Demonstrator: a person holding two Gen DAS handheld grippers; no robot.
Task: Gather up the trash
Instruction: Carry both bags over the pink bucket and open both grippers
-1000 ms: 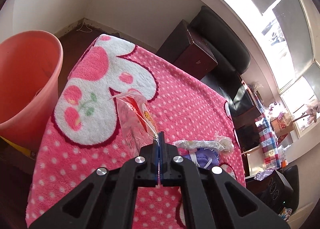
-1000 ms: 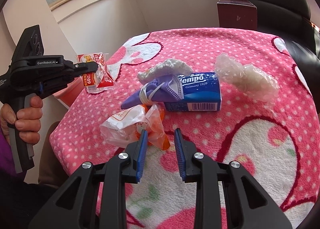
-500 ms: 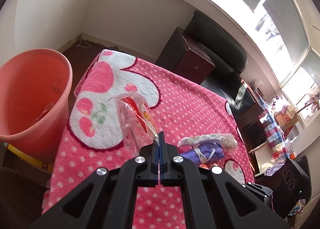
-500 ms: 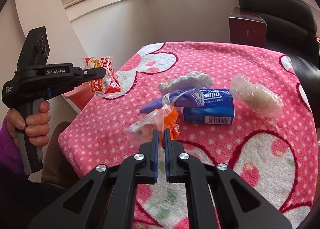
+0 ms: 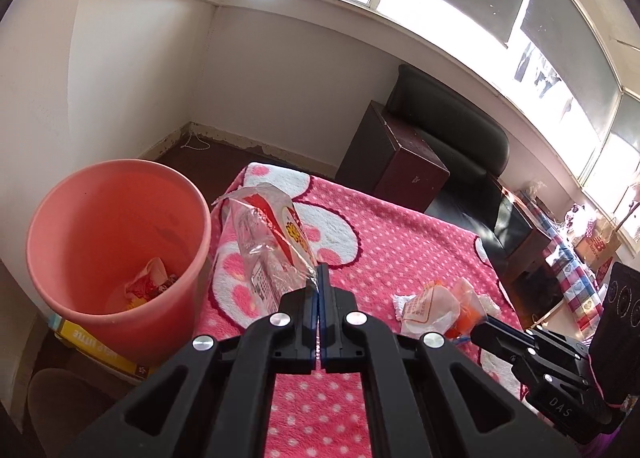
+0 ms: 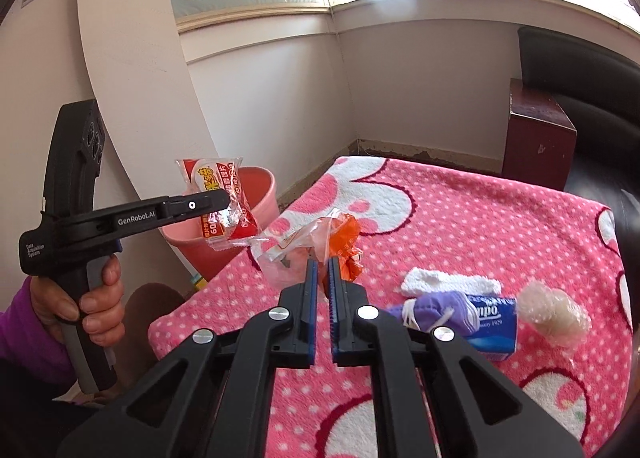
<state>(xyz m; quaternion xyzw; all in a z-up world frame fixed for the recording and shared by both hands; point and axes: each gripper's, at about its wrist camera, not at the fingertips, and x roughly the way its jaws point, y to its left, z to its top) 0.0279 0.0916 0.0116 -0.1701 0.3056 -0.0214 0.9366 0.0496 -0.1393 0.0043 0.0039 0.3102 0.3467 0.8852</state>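
My left gripper [image 5: 319, 272] is shut on a clear red-and-white snack wrapper [image 5: 268, 236], held in the air beside the pink bucket [image 5: 72, 234]. From the right wrist view the same left gripper [image 6: 226, 199] holds the wrapper [image 6: 224, 201] in front of that bucket [image 6: 262, 193]. My right gripper [image 6: 323, 264] is shut on a crumpled clear-and-orange plastic bag [image 6: 320, 244], lifted above the pink blanket [image 6: 480, 225]. The bag [image 5: 440, 306] and the right gripper [image 5: 480, 328] also show at the right of the left wrist view. Some trash lies in the bucket's bottom.
On the blanket lie a white cloth [image 6: 448, 284], a purple mask [image 6: 440, 308], a blue tissue pack [image 6: 494, 320] and a clear crumpled wrap [image 6: 554, 314]. A dark red box [image 6: 536, 129] and a black chair [image 5: 452, 125] stand behind the table. A person's hand [image 6: 92, 298] grips the left handle.
The right gripper shut on the orange-and-clear bag and lifted it off the blanket. The left gripper rose and swung with its wrapper toward the bucket, whose inside now shows.
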